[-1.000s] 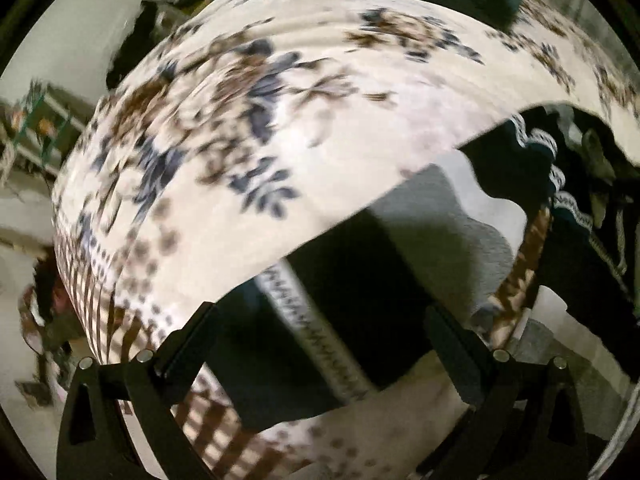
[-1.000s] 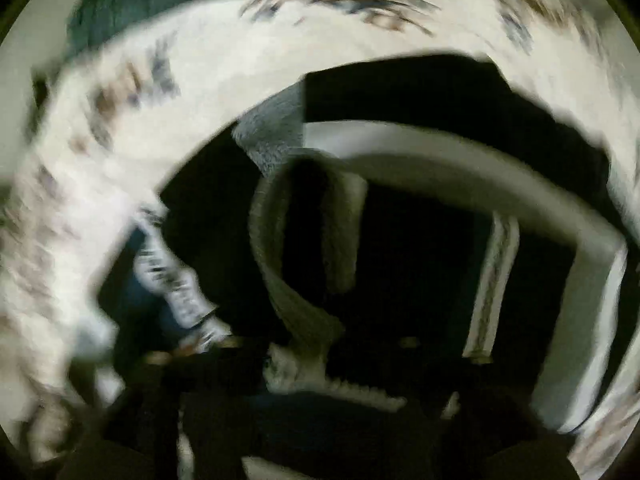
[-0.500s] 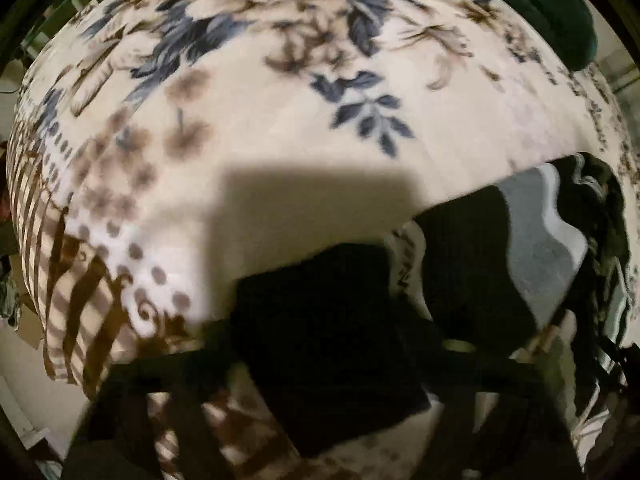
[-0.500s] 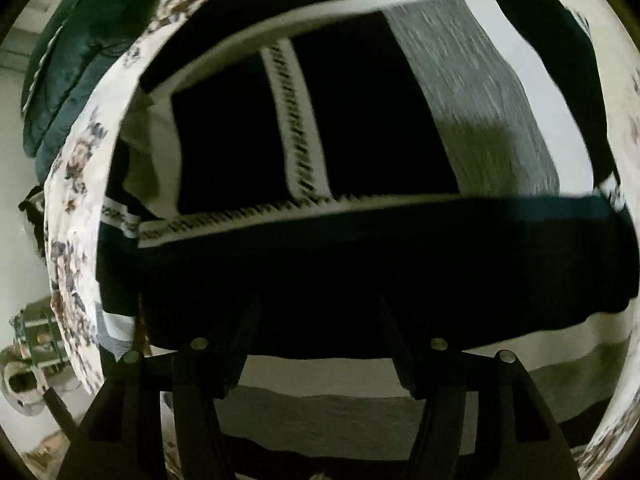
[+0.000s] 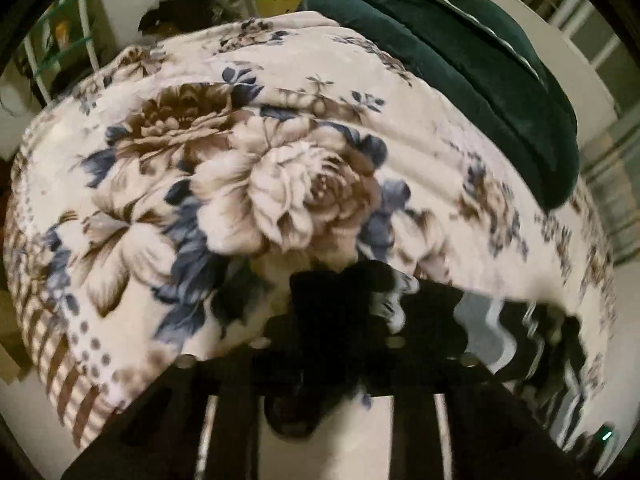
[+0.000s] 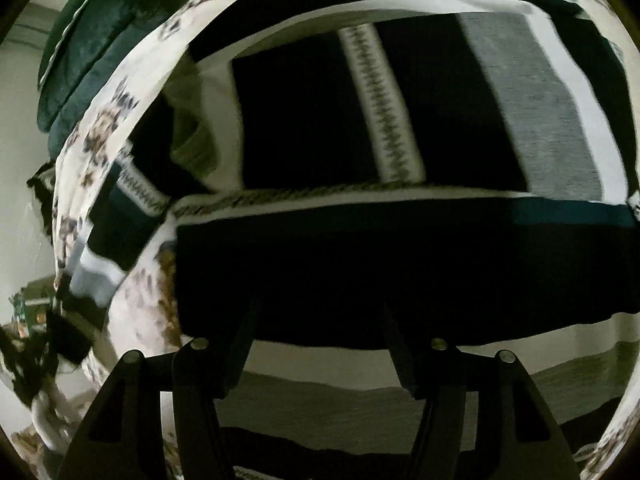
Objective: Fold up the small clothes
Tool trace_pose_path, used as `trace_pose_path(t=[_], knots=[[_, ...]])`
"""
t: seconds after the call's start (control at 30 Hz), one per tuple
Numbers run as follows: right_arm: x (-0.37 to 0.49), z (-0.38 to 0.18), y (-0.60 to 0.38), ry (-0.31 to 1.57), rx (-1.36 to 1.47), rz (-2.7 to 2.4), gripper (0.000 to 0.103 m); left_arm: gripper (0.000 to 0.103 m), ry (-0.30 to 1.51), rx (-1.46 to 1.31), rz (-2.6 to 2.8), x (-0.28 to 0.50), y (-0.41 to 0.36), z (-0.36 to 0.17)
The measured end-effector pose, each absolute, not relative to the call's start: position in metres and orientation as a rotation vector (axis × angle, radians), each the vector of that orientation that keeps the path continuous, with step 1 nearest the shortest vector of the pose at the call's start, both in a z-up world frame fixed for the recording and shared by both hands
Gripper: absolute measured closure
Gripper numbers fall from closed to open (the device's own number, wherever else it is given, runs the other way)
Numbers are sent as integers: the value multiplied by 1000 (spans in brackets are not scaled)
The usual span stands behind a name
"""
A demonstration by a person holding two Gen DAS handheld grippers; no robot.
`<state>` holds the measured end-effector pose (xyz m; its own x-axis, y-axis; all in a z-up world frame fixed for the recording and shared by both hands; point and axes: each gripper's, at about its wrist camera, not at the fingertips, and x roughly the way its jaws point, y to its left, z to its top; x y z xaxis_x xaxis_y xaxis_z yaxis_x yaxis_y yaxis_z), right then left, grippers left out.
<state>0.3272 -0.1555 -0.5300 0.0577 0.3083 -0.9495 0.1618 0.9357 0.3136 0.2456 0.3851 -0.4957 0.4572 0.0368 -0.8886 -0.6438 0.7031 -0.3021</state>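
Sweater (image 5: 344, 300) edge pinched by left gripper (image 5: 328, 344); right gripper (image 6: 320, 320) spread, empty, over sweater (image 6: 400, 272).
Fold could be dragged crooked on blanket (image 5: 280, 184) if pulled one-sided.

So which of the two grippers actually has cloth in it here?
The left gripper: dark garment fabric is bunched between its closed fingers. The right gripper is open, hovering over the striped sweater.

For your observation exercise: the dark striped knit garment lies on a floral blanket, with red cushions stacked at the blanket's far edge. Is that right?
Not quite. The cushions are dark green, not red, as the left wrist view shows. The dark striped knit garment does lie on the floral blanket.
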Motion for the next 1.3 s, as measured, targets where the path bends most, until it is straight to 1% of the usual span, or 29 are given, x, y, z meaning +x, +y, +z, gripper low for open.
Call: trace_pose_path(t=[0.03,0.07,0.1,0.17,0.2,0.3,0.4,0.47,0.57,0.6,0.63,0.67,0.8,0.97,1.1,1.3], knots=[[327,-531,-150,1527,379,121,40,72,1015,-714,467,239,391,-496],[326,-532,-144,1534,376,130,40,66,1000,-758,470,231,396,-498],[326,-533,-138,1539,374,136,40,53,985,-804,478,223,398,-502],[324,-535,-130,1548,368,146,40,40,949,-904,504,201,402,-511],[322,-536,-127,1551,366,149,40,38,935,-960,519,189,403,-517],[319,-540,-121,1557,366,150,40,38,928,-1113,538,168,403,-544],[322,-546,-115,1568,365,143,40,38,888,-1262,504,169,402,-570],[324,-549,-116,1565,364,132,40,38,865,-1284,499,181,400,-577],[329,-551,-123,1548,358,97,40,41,868,-1191,560,210,397,-575],[331,-550,-128,1541,359,79,40,51,869,-1123,566,222,394,-570],[332,-549,-133,1534,363,64,40,66,881,-1068,581,230,392,-567],[334,-548,-140,1521,376,47,40,92,903,-1021,593,239,390,-566],[342,-541,-174,1469,437,-4,40,93,888,-879,592,260,374,-536],[347,-535,-226,1424,542,-42,40,93,857,-590,496,300,310,-465],[347,-531,-269,1398,584,-59,40,93,870,-390,335,344,213,-424],[341,-526,-334,1382,593,-88,40,93,912,-276,87,387,51,-412]])
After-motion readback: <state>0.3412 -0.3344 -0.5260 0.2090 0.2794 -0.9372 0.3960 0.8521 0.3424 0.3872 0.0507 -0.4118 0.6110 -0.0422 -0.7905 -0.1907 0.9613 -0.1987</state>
